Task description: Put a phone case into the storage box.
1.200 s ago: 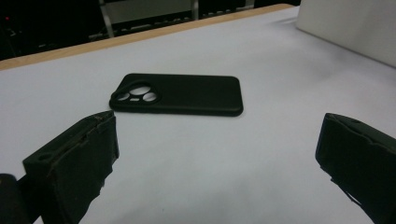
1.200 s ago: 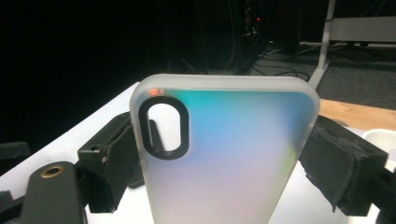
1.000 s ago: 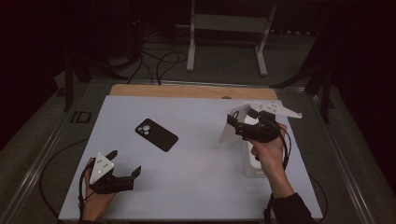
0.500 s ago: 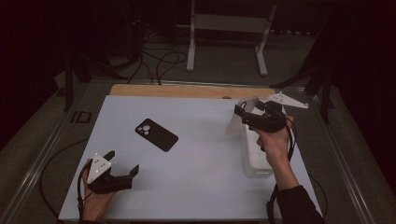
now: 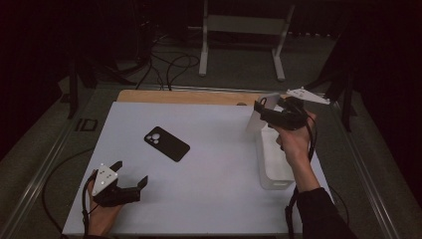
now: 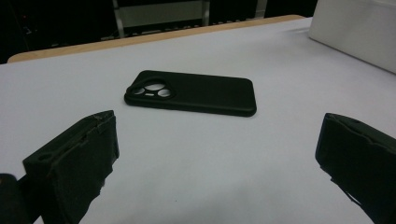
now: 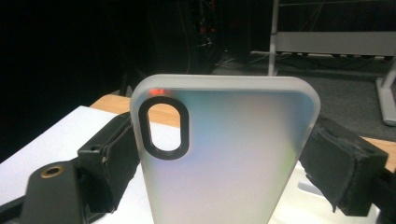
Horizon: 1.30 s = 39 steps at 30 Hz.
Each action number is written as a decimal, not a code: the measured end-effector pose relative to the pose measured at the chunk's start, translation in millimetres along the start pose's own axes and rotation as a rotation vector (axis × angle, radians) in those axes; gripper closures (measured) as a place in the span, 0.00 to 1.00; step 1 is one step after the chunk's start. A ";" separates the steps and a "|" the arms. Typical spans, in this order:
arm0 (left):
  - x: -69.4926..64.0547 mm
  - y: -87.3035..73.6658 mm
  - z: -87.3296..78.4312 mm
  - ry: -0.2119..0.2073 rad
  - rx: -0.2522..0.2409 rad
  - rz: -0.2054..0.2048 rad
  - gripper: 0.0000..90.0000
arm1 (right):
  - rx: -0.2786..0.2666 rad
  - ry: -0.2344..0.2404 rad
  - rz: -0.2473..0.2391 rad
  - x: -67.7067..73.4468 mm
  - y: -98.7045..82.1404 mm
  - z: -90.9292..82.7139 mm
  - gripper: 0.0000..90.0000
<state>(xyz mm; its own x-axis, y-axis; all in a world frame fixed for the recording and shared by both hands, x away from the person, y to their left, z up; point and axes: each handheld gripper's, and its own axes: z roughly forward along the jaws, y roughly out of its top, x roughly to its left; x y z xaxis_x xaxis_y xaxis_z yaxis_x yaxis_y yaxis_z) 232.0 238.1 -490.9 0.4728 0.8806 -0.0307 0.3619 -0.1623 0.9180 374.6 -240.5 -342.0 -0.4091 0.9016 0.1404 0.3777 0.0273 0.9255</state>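
Note:
A black phone (image 5: 166,143) lies face down on the white table top (image 5: 214,184), left of the middle; its camera rings face me in the left gripper view (image 6: 191,92). My left gripper (image 5: 132,172) rests near the front left edge, open, its jaws (image 6: 217,158) wide apart and pointing at the phone from a short way off. My right gripper (image 5: 266,110) is raised at the far right, shut on a frosted white phone case (image 5: 258,118). In the right gripper view the case (image 7: 233,130) stands upright between the pads (image 7: 341,172), camera cutout at upper left.
A white open box (image 5: 273,162) sits on the table under the right hand, its wall also in the left gripper view (image 6: 355,32). A wooden strip (image 5: 189,97) runs along the table's far edge. Cables and a metal stand are on the floor beyond.
The right hand has carried the case to the right, up and toward the far edge, over the white box. The left hand and the phone have stayed put.

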 end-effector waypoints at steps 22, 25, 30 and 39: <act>0.2 -0.4 0.2 -0.003 -0.001 -0.006 0.00 | 0.024 -0.098 -0.008 -24.7 10.1 19.3 0.19; 0.0 -0.3 -0.1 -0.002 -0.001 -0.005 0.00 | 0.031 -0.113 -0.005 -29.6 9.4 22.3 0.19; -0.2 -0.4 0.3 -0.004 0.000 -0.005 0.00 | 0.039 -0.137 0.010 -37.9 7.7 26.4 0.19; -0.3 -0.3 0.3 -0.004 0.000 -0.004 0.00 | 0.067 -0.194 0.035 -55.2 2.0 35.0 0.19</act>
<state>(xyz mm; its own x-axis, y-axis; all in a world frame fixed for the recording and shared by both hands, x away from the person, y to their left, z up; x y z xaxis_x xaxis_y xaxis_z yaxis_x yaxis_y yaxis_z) 231.9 237.8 -491.3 0.4744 0.8796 -0.0364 0.3638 -0.1583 0.9179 427.0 -275.1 -360.2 -0.2301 0.9685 0.0954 0.4457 0.0177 0.8950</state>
